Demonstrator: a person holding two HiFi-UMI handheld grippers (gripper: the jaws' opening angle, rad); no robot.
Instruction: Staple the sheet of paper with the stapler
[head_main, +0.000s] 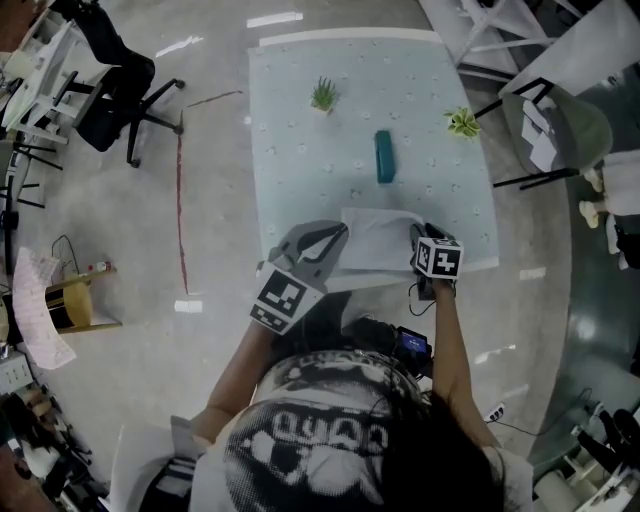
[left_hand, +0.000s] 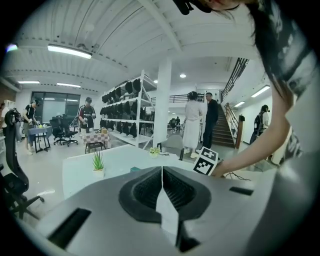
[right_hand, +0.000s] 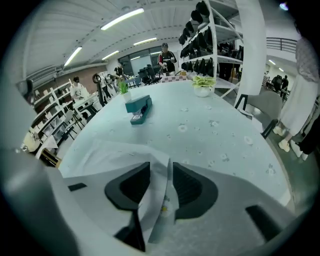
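A white sheet of paper (head_main: 375, 240) lies at the near edge of the pale teal table (head_main: 300, 170). Beyond it, near the table's middle, rests a teal stapler (head_main: 384, 157), which the right gripper view shows lying flat (right_hand: 138, 110). My left gripper (head_main: 337, 233) is at the sheet's left side; in its own view the jaws (left_hand: 162, 172) are shut on a thin edge of paper (left_hand: 167, 210). My right gripper (head_main: 420, 235) is at the sheet's right corner. Its jaws (right_hand: 167, 167) stand slightly apart, with a raised fold of the sheet (right_hand: 115, 152) between them and a gap beside it.
Two small potted plants stand farther back on the table, one left (head_main: 323, 95), one right (head_main: 462, 122). A black office chair (head_main: 120, 90) is on the floor to the left, another chair (head_main: 555, 130) at the right. People and shelving racks fill the room behind.
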